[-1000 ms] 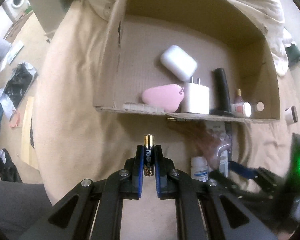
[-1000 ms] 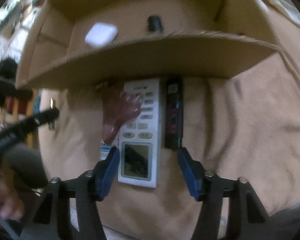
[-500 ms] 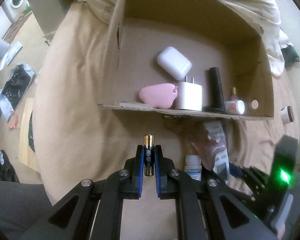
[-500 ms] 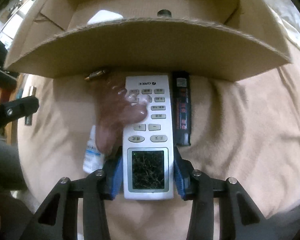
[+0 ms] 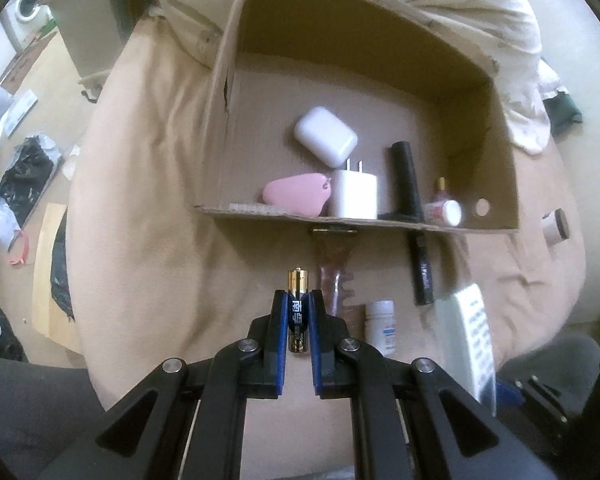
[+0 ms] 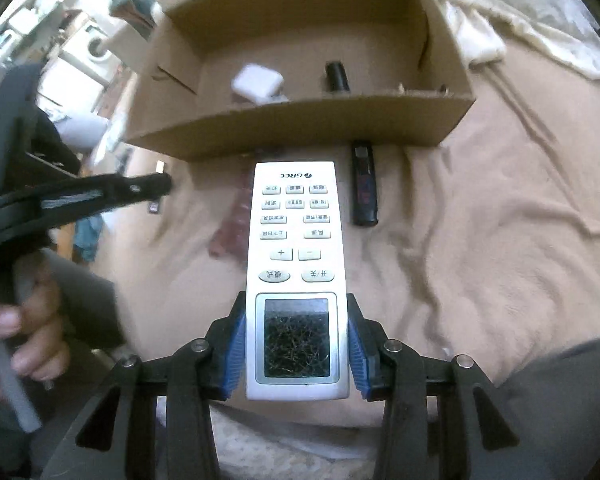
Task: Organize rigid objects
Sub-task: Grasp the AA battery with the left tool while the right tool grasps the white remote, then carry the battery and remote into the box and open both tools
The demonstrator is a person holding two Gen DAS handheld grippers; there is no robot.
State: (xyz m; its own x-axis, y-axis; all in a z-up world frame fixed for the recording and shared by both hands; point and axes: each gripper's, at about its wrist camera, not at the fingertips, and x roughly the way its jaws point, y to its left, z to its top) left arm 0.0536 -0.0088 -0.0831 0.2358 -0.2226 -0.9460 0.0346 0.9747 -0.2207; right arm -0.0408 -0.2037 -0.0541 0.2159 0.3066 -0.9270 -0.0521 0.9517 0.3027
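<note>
My left gripper (image 5: 298,304) is shut on a gold and blue battery (image 5: 297,312), held above the beige blanket in front of the open cardboard box (image 5: 496,128). My right gripper (image 6: 296,344) is shut on a white GREE remote (image 6: 296,264), lifted off the blanket and pointing at the box (image 6: 300,128). The remote also shows at the right in the left wrist view (image 5: 468,340). In the box lie a white earbud case (image 5: 326,136), a pink pouch (image 5: 296,194), a white charger (image 5: 354,194), a black cylinder (image 5: 406,176) and a small bottle (image 5: 444,208).
On the blanket before the box lie a black lighter-like stick (image 5: 422,272), a brown comb (image 5: 334,272), a small white pill bottle (image 5: 380,326) and a second battery (image 5: 334,231) at the box's front wall. A white roll (image 5: 556,226) lies right of the box. Floor clutter is at left.
My right gripper closed on the remote and lifted it back and up from the blanket. My left gripper stayed shut on the battery, nearly still.
</note>
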